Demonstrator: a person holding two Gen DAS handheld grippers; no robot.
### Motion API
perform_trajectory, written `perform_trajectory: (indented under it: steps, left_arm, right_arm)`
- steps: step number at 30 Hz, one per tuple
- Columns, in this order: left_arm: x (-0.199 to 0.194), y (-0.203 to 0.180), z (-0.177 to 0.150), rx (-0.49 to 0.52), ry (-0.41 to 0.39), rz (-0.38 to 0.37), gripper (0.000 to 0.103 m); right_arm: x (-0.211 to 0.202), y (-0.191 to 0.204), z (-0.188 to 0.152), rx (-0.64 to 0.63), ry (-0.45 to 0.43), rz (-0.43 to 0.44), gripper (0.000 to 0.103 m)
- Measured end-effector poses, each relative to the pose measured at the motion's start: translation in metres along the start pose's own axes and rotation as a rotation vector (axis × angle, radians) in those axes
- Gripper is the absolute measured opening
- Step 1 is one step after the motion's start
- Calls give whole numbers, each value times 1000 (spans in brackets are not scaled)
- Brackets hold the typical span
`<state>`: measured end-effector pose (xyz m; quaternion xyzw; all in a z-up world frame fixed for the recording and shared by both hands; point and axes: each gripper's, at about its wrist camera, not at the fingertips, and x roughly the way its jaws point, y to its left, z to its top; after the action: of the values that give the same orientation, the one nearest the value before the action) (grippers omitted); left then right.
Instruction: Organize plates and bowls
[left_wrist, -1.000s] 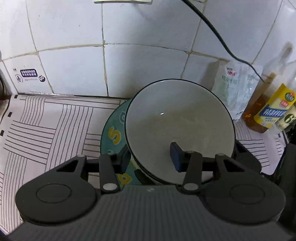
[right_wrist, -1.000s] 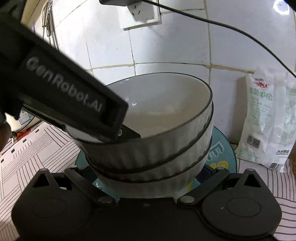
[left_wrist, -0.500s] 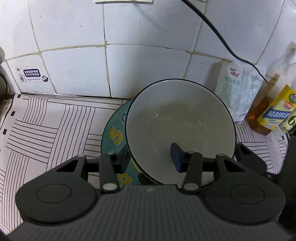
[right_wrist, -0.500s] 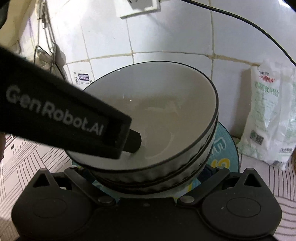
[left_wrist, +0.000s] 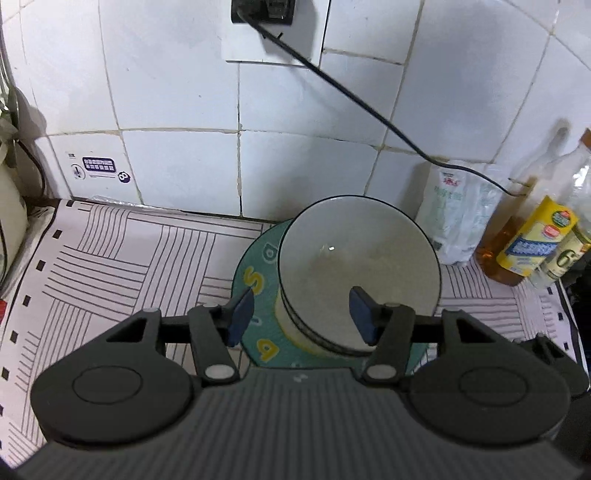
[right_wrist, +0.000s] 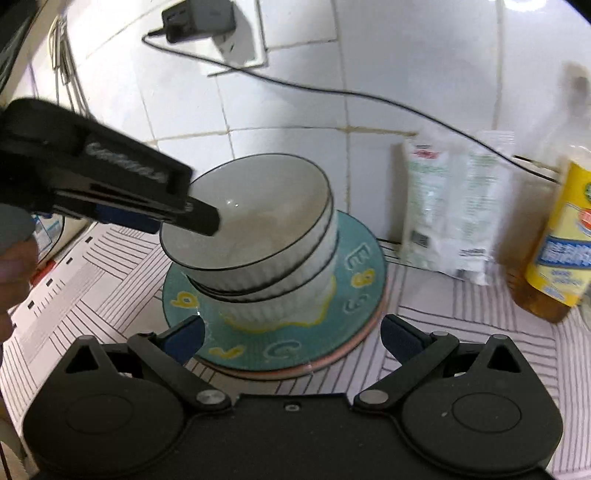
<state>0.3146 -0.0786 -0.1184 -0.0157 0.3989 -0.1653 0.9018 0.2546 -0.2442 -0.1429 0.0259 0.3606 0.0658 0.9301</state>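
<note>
Ribbed white bowls (right_wrist: 266, 251) on teal plate (right_wrist: 288, 347); left tongs (left_wrist: 301, 314) opening, right tongs (right_wrist: 291, 338) wide, empty.

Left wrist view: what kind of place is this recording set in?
Most likely a home kitchen counter. A white tiled wall backs it, cooking oil bottles stand at the right, and stacked bowls sit on a teal plate on a line-patterned mat.
</note>
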Motion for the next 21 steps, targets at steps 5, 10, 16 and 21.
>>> perform_trajectory:
  steps: [5, 10, 16, 21]
  left_arm:
    - [-28, 7, -6, 45, -5, -33, 59]
    - [-62, 12, -11, 62, -11, -26, 66]
    - [-101, 13, -23, 129, -13, 23, 72]
    - [-126, 22, -36, 111, -2, 15, 80]
  right_arm:
    - [-29, 3, -4, 9, 10, -59, 103]
    - [-70, 10, 3, 58, 15, -99, 103]
    - [-100, 21, -1, 44, 9, -164, 103]
    - [-118, 35, -13, 48, 57, -234, 103]
